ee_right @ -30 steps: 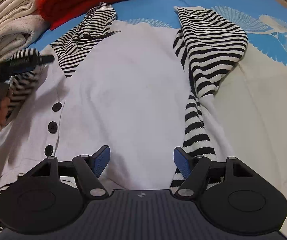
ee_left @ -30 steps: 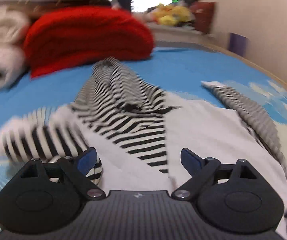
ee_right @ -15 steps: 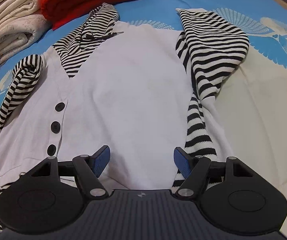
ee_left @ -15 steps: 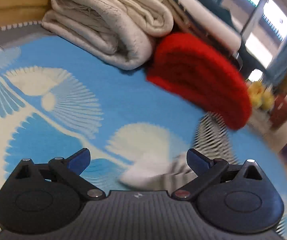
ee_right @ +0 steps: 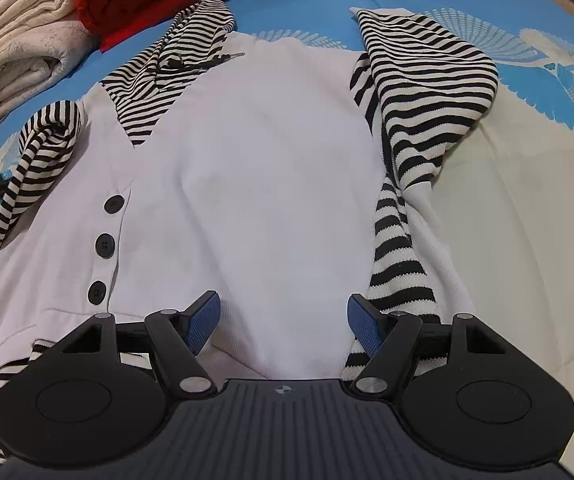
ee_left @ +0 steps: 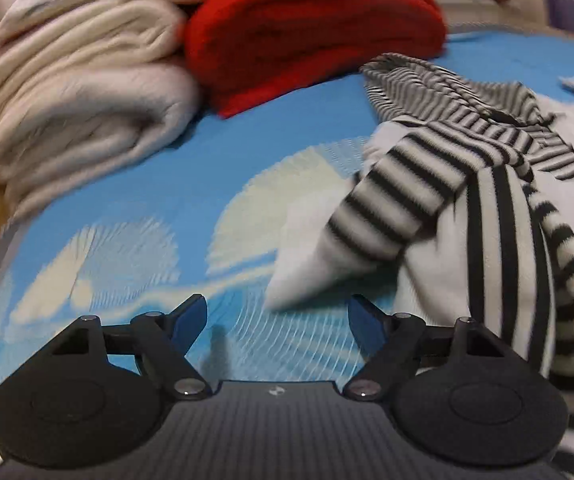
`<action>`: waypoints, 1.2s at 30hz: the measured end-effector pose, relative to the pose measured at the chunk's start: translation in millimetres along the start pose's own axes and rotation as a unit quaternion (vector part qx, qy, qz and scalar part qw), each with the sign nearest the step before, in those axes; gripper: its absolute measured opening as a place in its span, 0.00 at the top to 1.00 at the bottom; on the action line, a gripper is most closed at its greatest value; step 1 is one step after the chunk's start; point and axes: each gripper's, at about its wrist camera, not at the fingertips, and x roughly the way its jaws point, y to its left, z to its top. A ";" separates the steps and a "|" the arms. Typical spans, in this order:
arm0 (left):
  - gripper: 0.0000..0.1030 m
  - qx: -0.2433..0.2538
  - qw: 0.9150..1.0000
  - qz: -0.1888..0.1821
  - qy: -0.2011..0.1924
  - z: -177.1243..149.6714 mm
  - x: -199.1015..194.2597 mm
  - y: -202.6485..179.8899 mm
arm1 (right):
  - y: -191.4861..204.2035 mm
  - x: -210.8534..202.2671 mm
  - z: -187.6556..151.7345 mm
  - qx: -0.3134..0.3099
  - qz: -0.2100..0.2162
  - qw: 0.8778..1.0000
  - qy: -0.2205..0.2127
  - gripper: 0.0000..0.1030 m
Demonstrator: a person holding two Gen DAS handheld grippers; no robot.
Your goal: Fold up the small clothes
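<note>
A: In your left wrist view, what do you have?

B: Your left gripper [ee_left: 277,318] hangs over the blue patterned bedspread [ee_left: 135,184] with its jaws apart; they have just been closing a little, and nothing is between them. The garment [ee_left: 487,208], white with black-and-white striped parts, lies ahead and to the right, its striped sleeve [ee_left: 391,196] draped toward you with a white cuff end just beyond the fingertips. The picture is blurred.

A: And behind it?

B: A folded cream blanket [ee_left: 67,108] sits beside a red knit [ee_left: 311,28] at the far edge.

A: Now your right wrist view?

B: Your right gripper [ee_right: 283,322] is poised above the garment's [ee_right: 271,168] white body near its lower hem, jaws well apart and empty. Three black buttons [ee_right: 105,245] run down the left side. A striped sleeve [ee_right: 419,92] is folded in along the right edge, another striped sleeve [ee_right: 31,168] along the left. The bedspread [ee_right: 527,200] shows on both sides.
</note>
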 end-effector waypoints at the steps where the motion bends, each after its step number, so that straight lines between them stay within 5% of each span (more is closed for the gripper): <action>1: 0.25 0.009 1.000 -0.003 -0.003 6.3 5.0 -3.0 | 0.1 1.1 -0.2 0.000 -0.002 1.000 0.001 0.30; 3: 0.83 0.021 0.999 -0.028 -0.002 17.8 11.1 -5.8 | 0.4 3.4 -0.6 0.001 -0.006 1.000 0.004 0.30; 4: 0.97 0.018 0.999 -0.033 0.006 20.8 8.7 -5.4 | 0.5 4.4 -1.0 0.000 -0.009 1.000 0.005 0.30; 8: 0.97 -0.002 0.998 -0.060 0.005 40.8 -24.6 31.6 | -0.6 5.6 -2.8 -0.003 -0.019 1.000 0.007 0.30; 11: 0.97 -0.017 0.999 -0.032 0.035 69.2 -59.2 88.9 | -1.7 3.7 -4.5 0.001 -0.014 1.000 0.011 0.30; 14: 0.97 -0.053 0.991 0.051 0.108 88.6 -73.2 158.5 | -0.1 2.0 -6.1 0.001 -0.007 1.000 0.013 0.30; 16: 0.96 -0.083 0.973 0.138 0.168 91.7 -70.0 206.0 | 2.1 1.9 -7.4 -0.005 -0.005 1.000 0.013 0.30; 18: 0.91 -0.114 0.943 0.236 0.207 85.6 -61.9 243.4 | 4.2 3.1 -8.5 -0.012 -0.008 1.000 0.013 0.30; 19: 0.73 -0.134 0.926 0.273 0.223 79.8 -57.3 259.0 | 4.8 3.9 -9.1 -0.013 -0.010 1.000 0.014 0.30; 20: 0.43 -0.153 0.906 0.314 0.239 70.9 -51.6 272.7 | 5.1 4.3 -9.3 -0.015 -0.011 1.000 0.013 0.30; 22: 0.05 -0.156 0.885 0.366 0.242 55.3 -45.6 280.4 | 5.1 4.8 -9.1 -0.018 -0.013 1.000 0.012 0.30; 24: 0.00 -0.144 0.886 0.371 0.239 40.5 -40.1 274.5 | 4.4 4.9 -8.6 -0.015 -0.012 1.000 0.011 0.30; 34: 0.00 -0.177 0.902 0.261 0.296 -63.0 0.3 218.7 | -8.2 -1.9 -2.6 0.035 0.010 0.999 -0.012 0.29; 36: 0.00 -0.139 0.904 0.291 0.280 -78.1 5.5 199.0 | -19.7 -10.6 3.9 0.072 0.020 0.997 -0.035 0.29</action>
